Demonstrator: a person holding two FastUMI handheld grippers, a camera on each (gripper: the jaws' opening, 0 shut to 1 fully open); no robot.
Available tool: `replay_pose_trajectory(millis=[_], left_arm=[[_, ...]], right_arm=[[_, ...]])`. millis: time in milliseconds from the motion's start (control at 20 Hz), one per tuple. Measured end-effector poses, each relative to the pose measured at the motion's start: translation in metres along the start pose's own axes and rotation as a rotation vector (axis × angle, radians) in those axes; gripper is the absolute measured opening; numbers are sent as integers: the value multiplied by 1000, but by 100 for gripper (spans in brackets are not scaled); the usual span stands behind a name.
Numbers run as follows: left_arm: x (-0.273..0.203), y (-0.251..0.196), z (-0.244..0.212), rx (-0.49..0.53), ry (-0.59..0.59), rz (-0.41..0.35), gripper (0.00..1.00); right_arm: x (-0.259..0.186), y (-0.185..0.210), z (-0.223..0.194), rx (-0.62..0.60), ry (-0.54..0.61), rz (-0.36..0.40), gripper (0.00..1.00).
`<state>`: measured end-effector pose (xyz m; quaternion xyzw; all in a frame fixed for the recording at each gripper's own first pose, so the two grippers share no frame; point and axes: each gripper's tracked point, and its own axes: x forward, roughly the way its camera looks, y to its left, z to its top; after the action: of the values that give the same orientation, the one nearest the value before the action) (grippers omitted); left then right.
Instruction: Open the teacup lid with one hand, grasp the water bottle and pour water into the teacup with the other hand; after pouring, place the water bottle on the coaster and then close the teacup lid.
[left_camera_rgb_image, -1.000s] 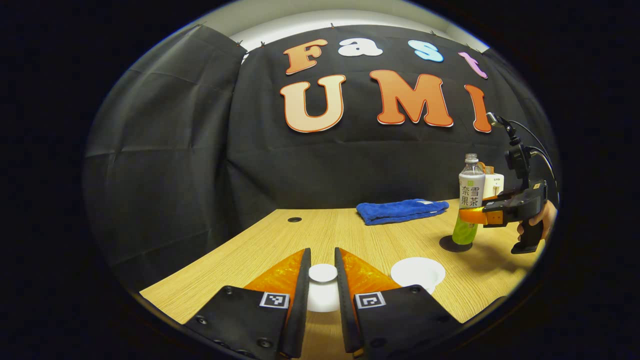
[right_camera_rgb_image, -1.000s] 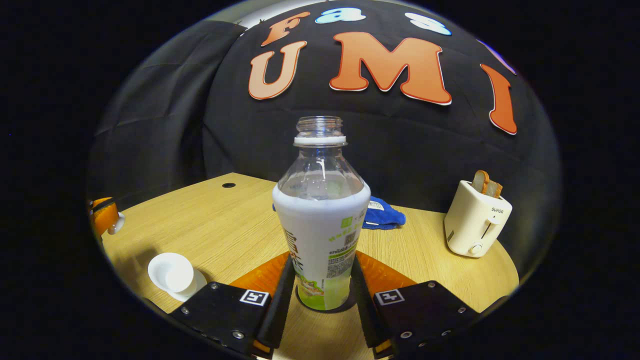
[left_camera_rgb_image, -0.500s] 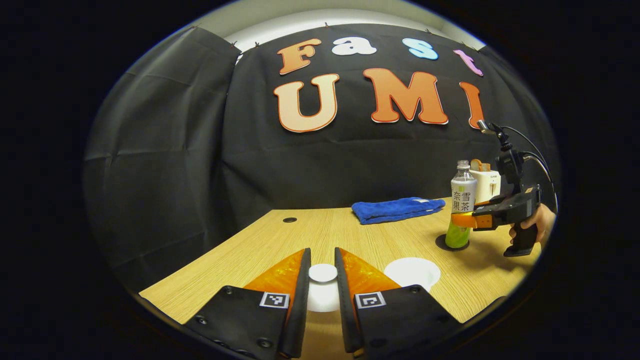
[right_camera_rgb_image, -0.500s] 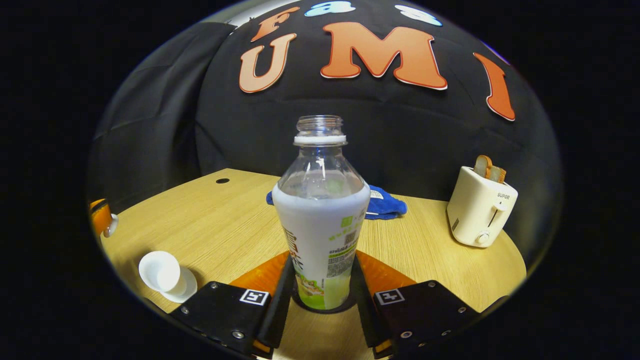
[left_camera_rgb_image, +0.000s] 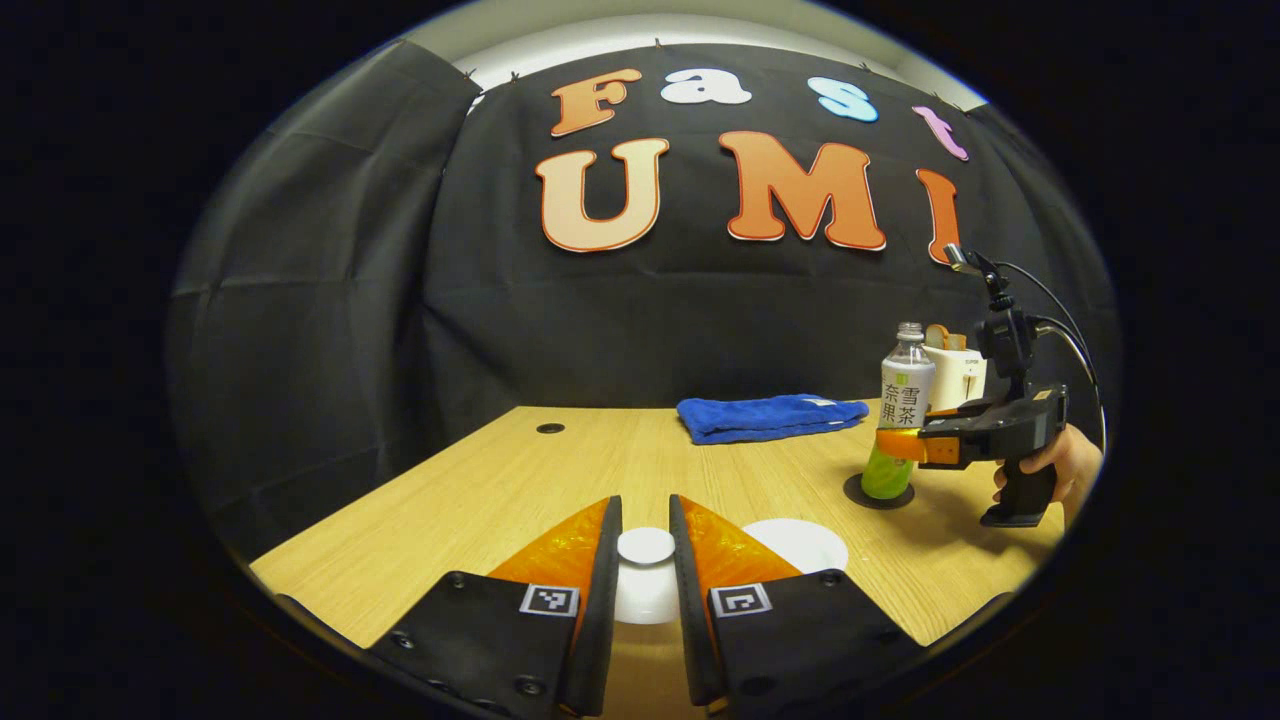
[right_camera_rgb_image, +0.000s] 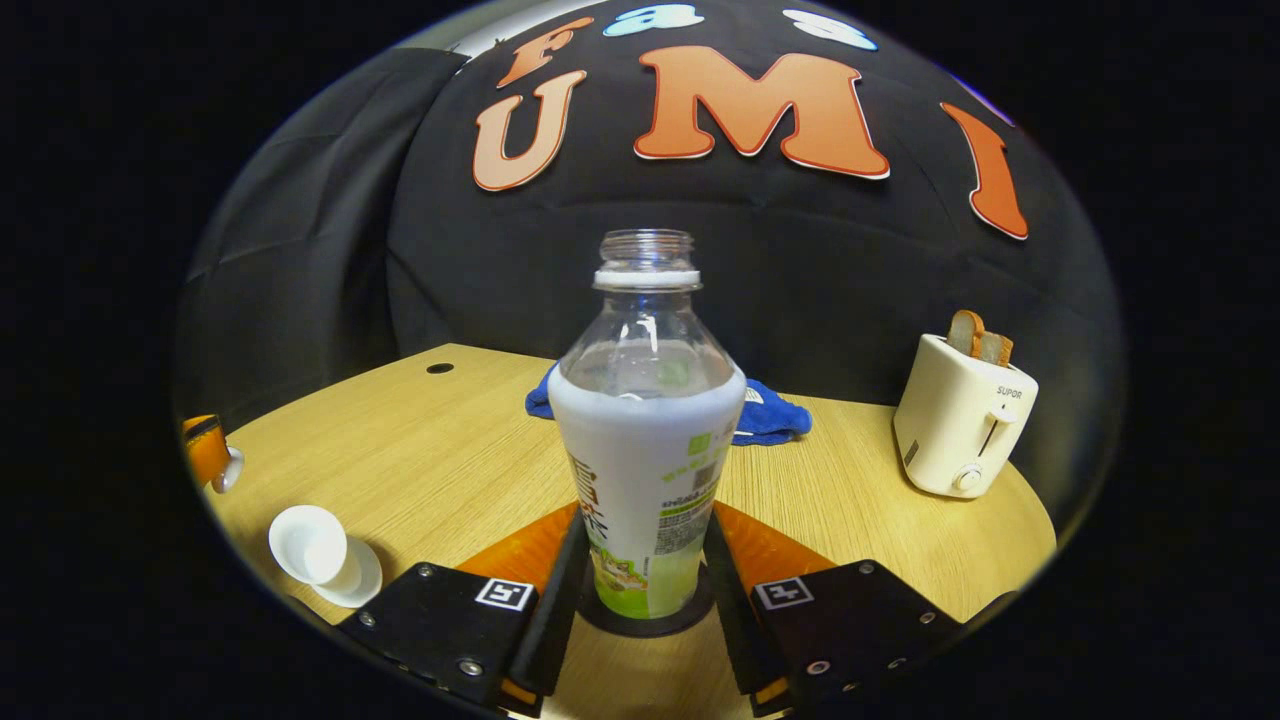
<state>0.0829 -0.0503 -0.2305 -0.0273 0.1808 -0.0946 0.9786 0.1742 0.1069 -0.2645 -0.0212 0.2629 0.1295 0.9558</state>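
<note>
While right gripper clamps bottle on coaster | left gripper pinches lid | teacup near table edge

1. In the right gripper view, the water bottle stands upright on the coaster, between the right tongs.
2. The towel lies behind the bottle; the toaster stands to its right.
3. The teacup sits on the surface at the left.
4. In the left gripper view, the teacup lid sits between the left tongs.
</note>
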Motion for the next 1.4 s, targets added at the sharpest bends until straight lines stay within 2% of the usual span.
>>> replay_pose_trajectory(millis=[300,450,500,550,600,700,750,900,950,1100,1150,1250,1350,1400], left_arm=[[9,-41,-3,11,3,-72,34],[15,-58,-3,-7,4,-105,34],[18,-61,-3,-8,1,-109,31],[20,-64,-4,-6,-1,-113,34],[22,-66,-5,-2,1,-117,31],[26,-74,-7,3,8,-124,31],[28,-77,-9,5,11,-127,34],[33,-86,-9,25,15,-134,31],[35,-89,-10,31,17,-138,34],[38,-95,-18,60,35,-136,34],[38,-96,-18,75,34,-134,31],[39,-98,-20,98,33,-134,34],[42,-99,-23,98,45,-137,31],[43,-99,-25,96,51,-138,34]], right_arm=[[-8,6,-10,-18,29,41,70],[-18,6,-14,-49,31,55,76],[-23,5,-15,-60,27,57,77],[-29,3,-16,-68,20,60,77],[-34,1,-16,-72,13,61,77],[-44,-2,-15,-68,-3,70,78],[-48,-2,-16,-61,-9,79,79],[-59,-1,-15,-46,-25,101,88],[-63,-3,-16,-47,-32,101,90],[-72,-6,-21,-41,-43,95,97],[-75,-6,-23,-33,-45,96,97],[-84,-4,-26,-30,-49,99,98],[-92,-5,-25,-46,-64,89,98],[-95,-4,-23,-54,-72,91,98]])
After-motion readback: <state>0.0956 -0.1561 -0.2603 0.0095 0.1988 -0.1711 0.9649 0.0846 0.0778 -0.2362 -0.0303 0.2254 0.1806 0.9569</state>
